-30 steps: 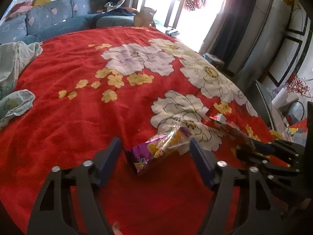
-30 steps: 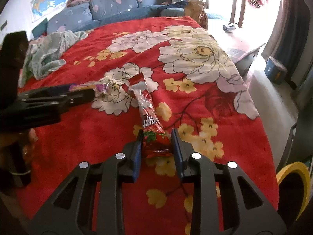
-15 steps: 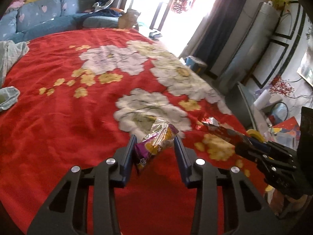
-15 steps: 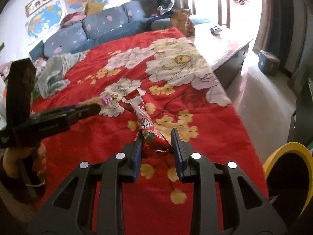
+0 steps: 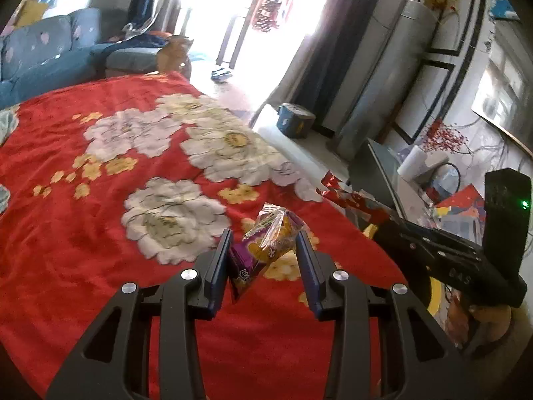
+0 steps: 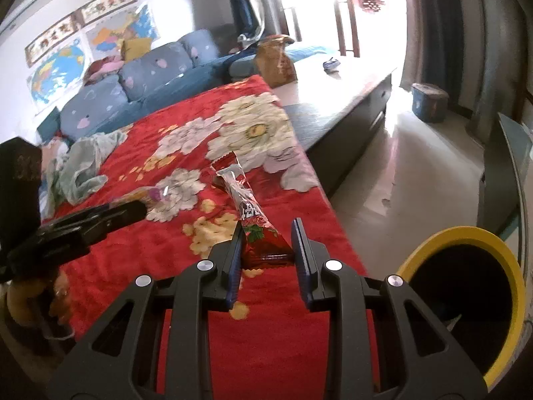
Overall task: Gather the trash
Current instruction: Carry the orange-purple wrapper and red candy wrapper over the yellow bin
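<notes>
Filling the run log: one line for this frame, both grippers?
left gripper: shut on purple wrapper | right gripper: shut on red wrapper | yellow bin: beside right gripper

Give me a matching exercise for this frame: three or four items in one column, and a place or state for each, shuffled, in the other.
Items:
1. purple wrapper
2. red wrapper
3. yellow-rimmed bin
4. green cloth

Places or states:
A. standing on the floor beside the bed
B. gripped by the right gripper
C. lying crumpled on the red blanket
D. gripped by the left gripper

Pairs: 1-D, 2-B, 3-A, 4-C
</notes>
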Motion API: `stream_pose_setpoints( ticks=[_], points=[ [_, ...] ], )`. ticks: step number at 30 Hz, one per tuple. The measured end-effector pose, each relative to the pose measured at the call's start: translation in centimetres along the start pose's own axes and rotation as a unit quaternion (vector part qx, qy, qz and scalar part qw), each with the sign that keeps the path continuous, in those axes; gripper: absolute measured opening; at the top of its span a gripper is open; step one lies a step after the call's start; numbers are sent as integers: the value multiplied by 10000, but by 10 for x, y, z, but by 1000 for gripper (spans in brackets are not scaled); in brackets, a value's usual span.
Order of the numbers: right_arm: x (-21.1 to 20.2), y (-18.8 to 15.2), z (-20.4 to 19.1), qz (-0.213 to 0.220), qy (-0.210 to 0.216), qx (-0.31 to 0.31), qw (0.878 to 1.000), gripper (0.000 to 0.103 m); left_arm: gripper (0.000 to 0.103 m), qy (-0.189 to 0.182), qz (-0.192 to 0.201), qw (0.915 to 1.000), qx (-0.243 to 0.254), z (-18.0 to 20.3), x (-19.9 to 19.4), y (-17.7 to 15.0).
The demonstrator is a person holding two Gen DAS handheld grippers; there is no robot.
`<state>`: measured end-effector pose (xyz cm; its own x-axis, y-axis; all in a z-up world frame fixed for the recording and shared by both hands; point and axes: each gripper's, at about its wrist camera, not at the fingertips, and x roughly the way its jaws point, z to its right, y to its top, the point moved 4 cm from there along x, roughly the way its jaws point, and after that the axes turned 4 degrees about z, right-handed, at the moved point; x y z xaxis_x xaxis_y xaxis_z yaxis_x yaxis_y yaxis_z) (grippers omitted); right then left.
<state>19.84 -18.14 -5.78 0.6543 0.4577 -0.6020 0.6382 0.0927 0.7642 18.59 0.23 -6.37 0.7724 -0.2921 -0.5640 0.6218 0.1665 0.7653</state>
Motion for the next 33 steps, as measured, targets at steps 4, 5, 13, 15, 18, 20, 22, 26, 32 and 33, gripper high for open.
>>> stream_pose_setpoints(
  ticks=[4, 5, 13, 15, 18, 20, 22, 26, 32, 33],
  points=[
    [-11, 2, 17, 92, -133, 155, 9997, 22, 37, -103, 17, 9999, 119, 14, -1, 1],
    [-13, 2, 20, 113, -157, 189, 9996, 22, 37, -124, 22, 9998, 162, 19, -2, 2],
    [-38, 4, 50, 323, -431, 448, 9975, 22, 37, -280, 81, 9990, 325, 42, -8, 4],
    [-45, 3, 58, 356, -534, 534, 9965, 22, 37, -338, 82, 9987, 378, 49, -7, 4],
    [-54, 1, 69, 415, -653, 631, 9950, 22, 37, -435, 77, 9978, 488, 63, -6, 3],
    [-60, -1, 78, 445, -735, 703, 9938, 22, 37, -497, 74, 9973, 539, 72, -5, 3],
    [-66, -4, 85, 465, -796, 784, 9927, 22, 37, -566, 66, 9965, 619, 83, -3, 2],
    [-75, -11, 101, 474, -948, 916, 9901, 22, 37, -713, 16, 9944, 779, 104, 3, -1],
    [-86, -27, 127, 452, -1175, 1184, 9850, 22, 37, -933, -85, 9900, 1054, 139, 13, -8],
    [-88, -30, 132, 445, -1224, 1232, 9838, 22, 37, -984, -114, 9888, 1113, 147, 16, -9]
  ],
)
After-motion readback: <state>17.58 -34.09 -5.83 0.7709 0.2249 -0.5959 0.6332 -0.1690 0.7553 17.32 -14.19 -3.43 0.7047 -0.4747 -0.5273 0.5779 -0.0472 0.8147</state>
